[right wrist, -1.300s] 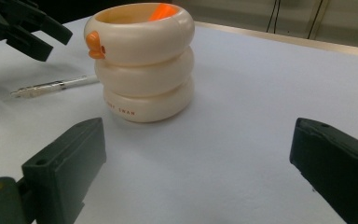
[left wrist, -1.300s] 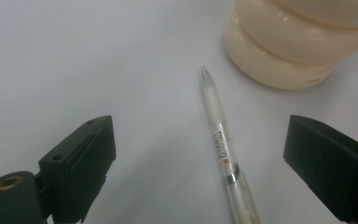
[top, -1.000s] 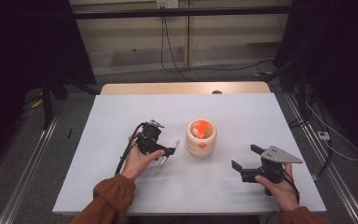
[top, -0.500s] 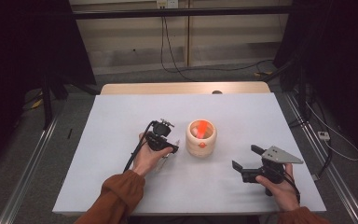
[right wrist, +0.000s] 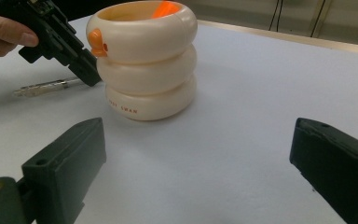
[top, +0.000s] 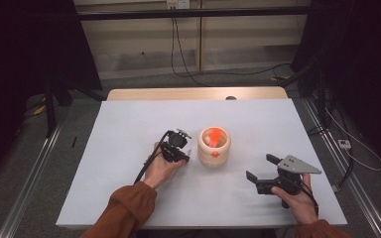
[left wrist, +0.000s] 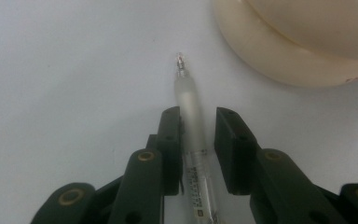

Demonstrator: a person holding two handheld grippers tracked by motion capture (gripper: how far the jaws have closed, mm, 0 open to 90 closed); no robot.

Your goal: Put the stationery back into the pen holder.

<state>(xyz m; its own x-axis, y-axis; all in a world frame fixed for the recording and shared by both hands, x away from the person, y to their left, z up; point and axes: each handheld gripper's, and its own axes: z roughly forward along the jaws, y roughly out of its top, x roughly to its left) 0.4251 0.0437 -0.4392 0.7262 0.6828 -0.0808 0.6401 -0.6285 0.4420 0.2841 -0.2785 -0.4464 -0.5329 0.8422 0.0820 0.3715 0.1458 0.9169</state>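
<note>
My left gripper sits just at nine o'clock of the cup, which stands near the middle of the white table. In the left gripper view my jaws stand narrowly parted on either side of a clear pen; the left jaw lies against the barrel, while a thin gap shows on the other side, so I do not have it clamped. The pen lies flat on the table, its tip pointing to twelve o'clock in that view, just short of the cup's rounded base at one o'clock.

In the right gripper view the cup is a cream stack of three rings with a small orange beak on the top ring and an orange thing leaning inside its rim. There the pen lies at nine o'clock of the cup, with my left gripper angled down over it.

My right gripper hovers at four o'clock of the cup, well apart from it, jaws spread wide and holding nothing.
</note>
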